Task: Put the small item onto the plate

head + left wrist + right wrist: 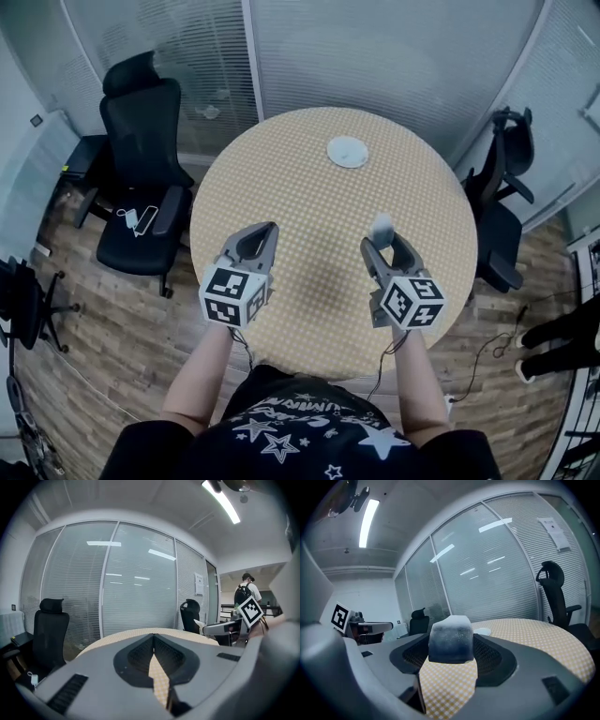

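Evidently light and slightly squashy, the small pale block (451, 639) sits pinched by its sides in the right gripper (381, 240), short of the plate (348, 151); the left gripper (270, 229) is closed, empty

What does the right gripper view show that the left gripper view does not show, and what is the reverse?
Only the right gripper view shows the right claw shut on a small pale block, with the white plate lying on the table beyond it.

Only the left gripper view shows the left claw, shut with nothing in it, and a person with a backpack far off at the right.

Both views show the round checked table, the glass wall with blinds and a black office chair.
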`<state>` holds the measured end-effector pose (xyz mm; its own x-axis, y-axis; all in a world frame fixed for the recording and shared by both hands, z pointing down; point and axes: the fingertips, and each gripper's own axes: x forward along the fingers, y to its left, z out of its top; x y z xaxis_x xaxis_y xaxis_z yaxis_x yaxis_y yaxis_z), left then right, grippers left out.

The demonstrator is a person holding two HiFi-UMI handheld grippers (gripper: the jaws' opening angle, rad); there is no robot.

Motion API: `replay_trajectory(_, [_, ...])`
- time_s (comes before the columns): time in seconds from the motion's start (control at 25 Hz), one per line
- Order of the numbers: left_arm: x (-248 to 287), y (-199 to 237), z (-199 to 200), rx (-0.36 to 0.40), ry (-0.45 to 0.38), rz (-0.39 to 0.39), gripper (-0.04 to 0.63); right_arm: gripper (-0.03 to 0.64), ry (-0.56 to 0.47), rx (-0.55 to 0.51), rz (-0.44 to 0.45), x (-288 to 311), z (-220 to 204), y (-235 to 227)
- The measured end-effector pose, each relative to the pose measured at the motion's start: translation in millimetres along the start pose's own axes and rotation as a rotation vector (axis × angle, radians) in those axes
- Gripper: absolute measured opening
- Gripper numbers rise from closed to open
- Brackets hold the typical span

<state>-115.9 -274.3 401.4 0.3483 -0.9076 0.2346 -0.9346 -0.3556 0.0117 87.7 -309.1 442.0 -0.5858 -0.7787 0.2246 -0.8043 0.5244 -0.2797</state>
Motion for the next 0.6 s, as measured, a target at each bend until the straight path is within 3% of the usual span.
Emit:
replay_trajectory(0.16, [43, 27, 26, 0.084, -0.023, -0.022, 0.006, 0.3, -0.025, 0.001, -0.042, 40, 25, -16])
replay_trajectory(0.6, [147, 74, 31, 0.039, -0.001, -0.098, 0.006, 0.301, 0.045, -0.02, -0.108, 136, 33, -53])
